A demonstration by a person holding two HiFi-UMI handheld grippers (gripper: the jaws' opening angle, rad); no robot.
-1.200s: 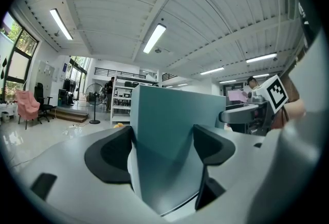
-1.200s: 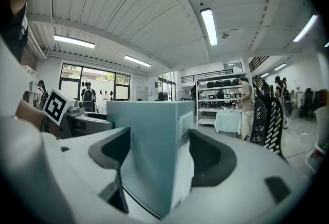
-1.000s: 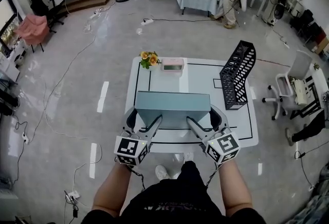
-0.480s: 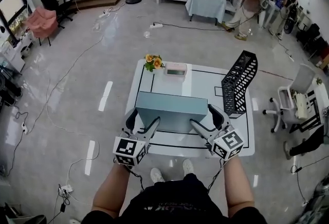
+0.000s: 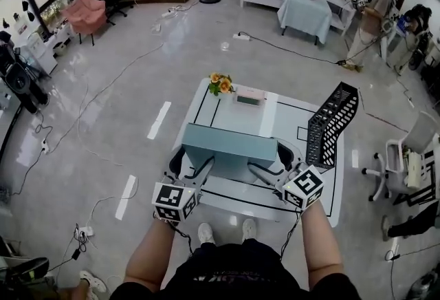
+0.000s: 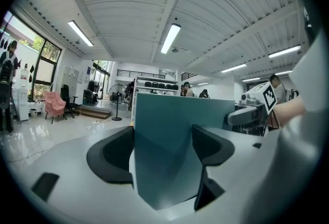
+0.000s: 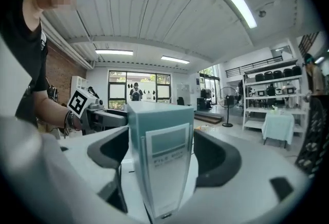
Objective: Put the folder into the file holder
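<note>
Stage, by judgement: carry, with insertion not yet begun. Found teal folder (image 5: 230, 149) held level over the near half of the white table (image 5: 275, 116); unable to tell whether clear of the top. Found left gripper (image 5: 191, 169) clamped on the folder's left end and right gripper (image 5: 269, 169) clamped on the labelled spine end. Confirmed in both gripper views, with the folder filling the gap between the jaws. Located black mesh file holder (image 5: 332, 125) upright at the table's right side, well apart from the folder, no contents visible.

Next move, by judgement: travel to the right and away, then turning the folder on edge to match the holder's opening, then lowering in. Probably one gripper to be let go before entry, given both ends gripped and a narrow slot.

Surroundings: flower bunch (image 5: 221, 83) and pink box (image 5: 249, 95) at the far edge, just beside each other, off the direct path. White chair (image 5: 405, 154) right of the table, beyond the holder. Nothing seen between folder and holder. Risk noted: light holder liable to tip or slide if struck on its rim.
</note>
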